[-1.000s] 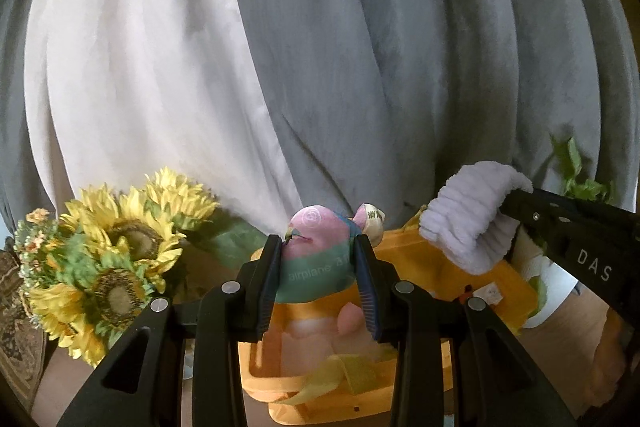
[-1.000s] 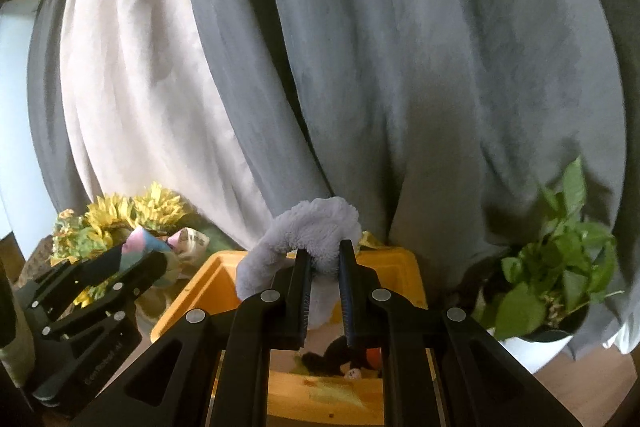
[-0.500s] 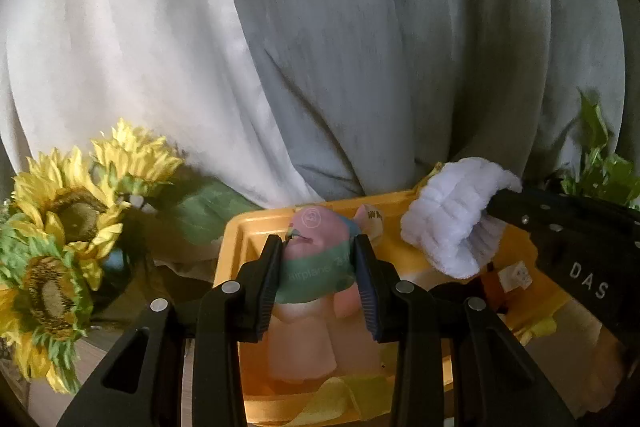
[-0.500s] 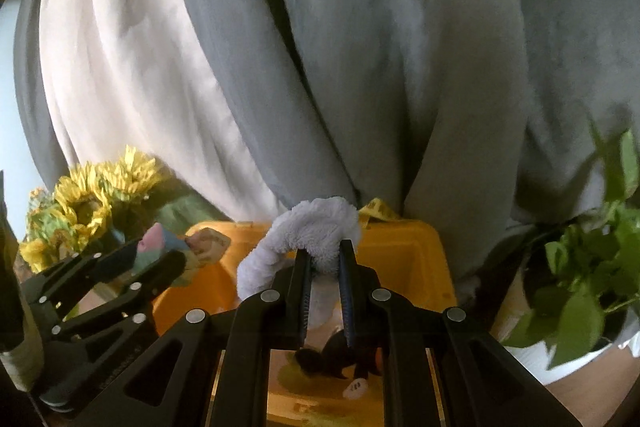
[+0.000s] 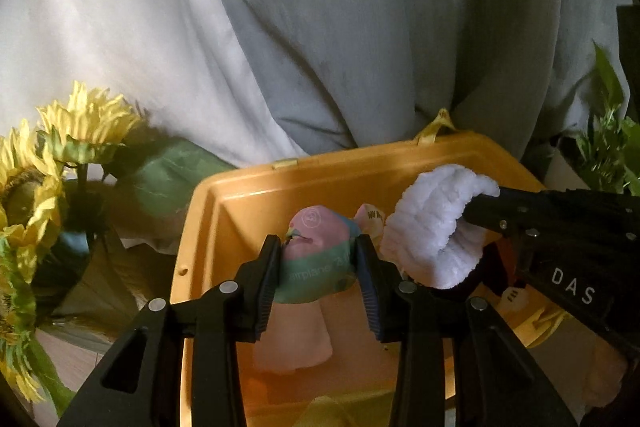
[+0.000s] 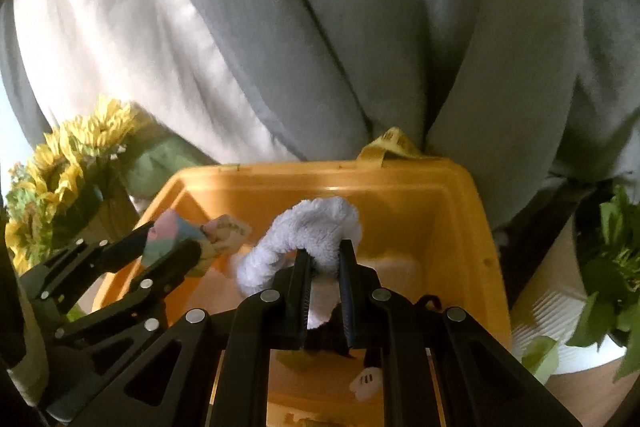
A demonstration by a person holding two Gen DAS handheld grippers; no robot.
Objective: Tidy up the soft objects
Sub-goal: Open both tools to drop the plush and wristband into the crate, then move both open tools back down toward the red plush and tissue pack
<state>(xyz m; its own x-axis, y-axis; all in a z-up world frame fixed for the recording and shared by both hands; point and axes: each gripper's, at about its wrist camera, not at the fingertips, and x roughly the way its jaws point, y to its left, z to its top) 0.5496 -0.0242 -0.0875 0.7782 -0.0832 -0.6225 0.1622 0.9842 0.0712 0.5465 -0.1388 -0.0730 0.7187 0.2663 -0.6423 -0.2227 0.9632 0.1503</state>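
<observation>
Over the yellow bin [image 5: 224, 203], your left gripper [image 5: 318, 267] pinches the pastel pouch [image 5: 316, 259], your right gripper [image 6: 324, 287] clamps the white fluffy headband [image 6: 304, 227] (both above the rim); lower deeper before releasing.

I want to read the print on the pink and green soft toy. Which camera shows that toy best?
The left wrist view: the pink and green soft toy sits centred and close between the left gripper pads, its lettering partly visible. The right wrist view shows it only small, off to the left, partly hidden by that gripper.
</observation>
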